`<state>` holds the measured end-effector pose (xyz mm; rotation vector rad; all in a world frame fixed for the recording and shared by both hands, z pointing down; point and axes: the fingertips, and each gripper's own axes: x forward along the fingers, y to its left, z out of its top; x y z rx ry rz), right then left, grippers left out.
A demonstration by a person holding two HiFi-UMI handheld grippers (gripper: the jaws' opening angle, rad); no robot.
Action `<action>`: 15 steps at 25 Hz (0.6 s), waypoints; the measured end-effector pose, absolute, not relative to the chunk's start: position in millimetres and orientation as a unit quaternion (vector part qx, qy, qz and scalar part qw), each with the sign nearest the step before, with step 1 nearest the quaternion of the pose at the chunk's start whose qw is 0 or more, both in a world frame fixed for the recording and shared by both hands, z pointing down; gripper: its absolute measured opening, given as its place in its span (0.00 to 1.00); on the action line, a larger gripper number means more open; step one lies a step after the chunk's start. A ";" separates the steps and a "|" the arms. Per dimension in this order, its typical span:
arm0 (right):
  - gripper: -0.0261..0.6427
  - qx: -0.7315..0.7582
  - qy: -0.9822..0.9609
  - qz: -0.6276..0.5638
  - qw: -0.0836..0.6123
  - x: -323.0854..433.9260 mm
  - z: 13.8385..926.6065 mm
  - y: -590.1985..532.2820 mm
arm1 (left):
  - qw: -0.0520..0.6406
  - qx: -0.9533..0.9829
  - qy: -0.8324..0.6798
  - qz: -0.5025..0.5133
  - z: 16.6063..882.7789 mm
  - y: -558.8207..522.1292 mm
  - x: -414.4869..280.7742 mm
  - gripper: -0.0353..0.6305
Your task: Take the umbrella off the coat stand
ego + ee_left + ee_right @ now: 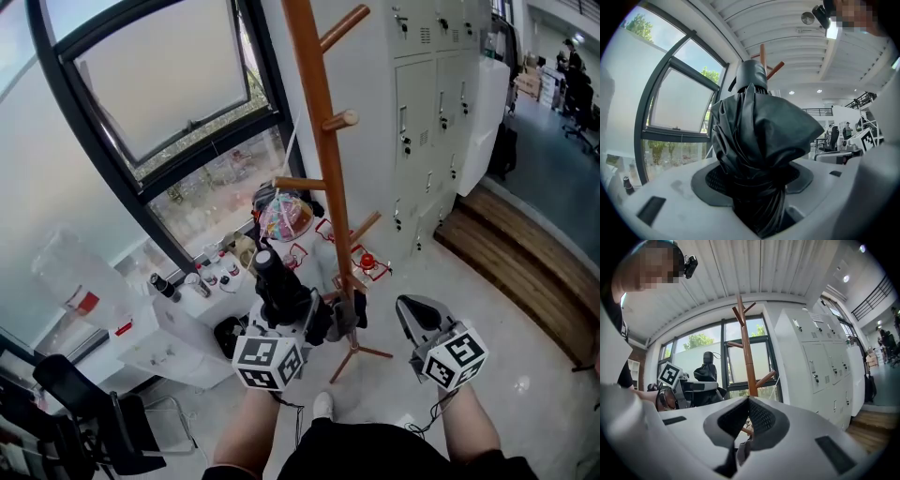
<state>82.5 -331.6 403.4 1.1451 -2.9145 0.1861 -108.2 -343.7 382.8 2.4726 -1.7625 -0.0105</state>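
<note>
Black folded fabric fills the left gripper view: the umbrella [757, 140] stands upright between the jaws of the left hand-held gripper [757, 183], which are clamped on its bunched lower part, with its rounded cap at the top centre of the frame. In the head view the umbrella [277, 286] rises from the left hand-held gripper [286, 319] at lower centre, just left of the wooden coat stand [323, 141]. In the right gripper view the umbrella [707, 371] sits at middle left with a plain gap of window between it and the pole of the coat stand [746, 357]. The right hand-held gripper [749, 401] has its jaws together at the tips with nothing between them. In the head view it [408, 309] is at lower right, well apart from the umbrella. The umbrella's bottom end is swallowed by the left gripper's body, so its handle cannot be seen. Dark shapes crowd the foot of the stand in the head view and are hard to separate from the gripper. A multicoloured bundle [284, 217] hangs by a lower peg; what it is cannot be told. White lockers [422, 112] stand at upper right, cut off by the frame's edge.
</note>
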 end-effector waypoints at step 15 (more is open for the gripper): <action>0.12 0.264 -0.961 0.085 0.010 53.5 424.9 -290.9 | 0.097 0.768 -0.633 0.030 430.8 -250.0 -109.7 0.45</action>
